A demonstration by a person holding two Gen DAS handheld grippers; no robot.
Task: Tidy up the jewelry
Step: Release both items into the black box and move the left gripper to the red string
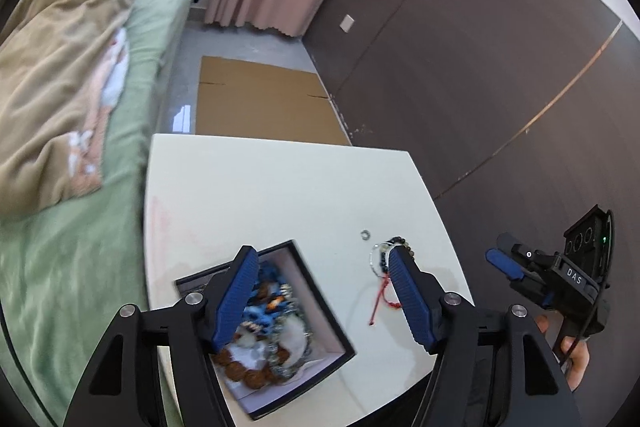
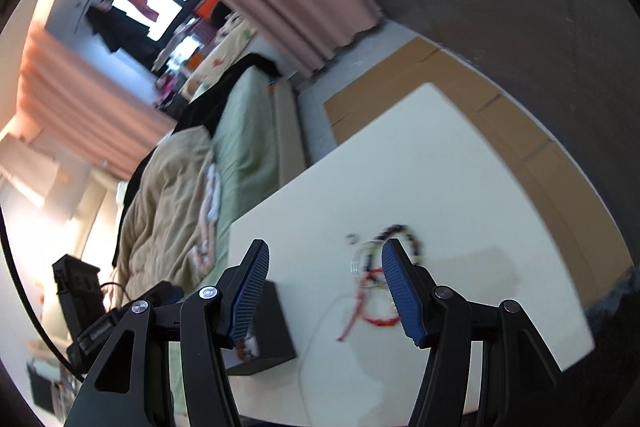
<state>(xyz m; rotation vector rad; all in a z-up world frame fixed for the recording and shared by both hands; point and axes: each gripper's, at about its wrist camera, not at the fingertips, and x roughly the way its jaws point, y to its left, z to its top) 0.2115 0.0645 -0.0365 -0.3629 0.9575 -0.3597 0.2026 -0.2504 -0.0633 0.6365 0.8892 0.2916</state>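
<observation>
Left gripper [image 1: 322,291] spread, empty, above open dark square box [image 1: 320,307] heaped with beaded jewelry [image 1: 272,331]. Right gripper [image 2: 322,291] likewise spread, empty. Just ahead, right of box: red cord bracelet [image 2: 374,315], limp, light, snag-prone, best pinched at loop, tails trailing nearward. Beyond, dark bead bracelet [image 2: 404,239]; small silver ring [image 1: 365,234], slippery.
</observation>
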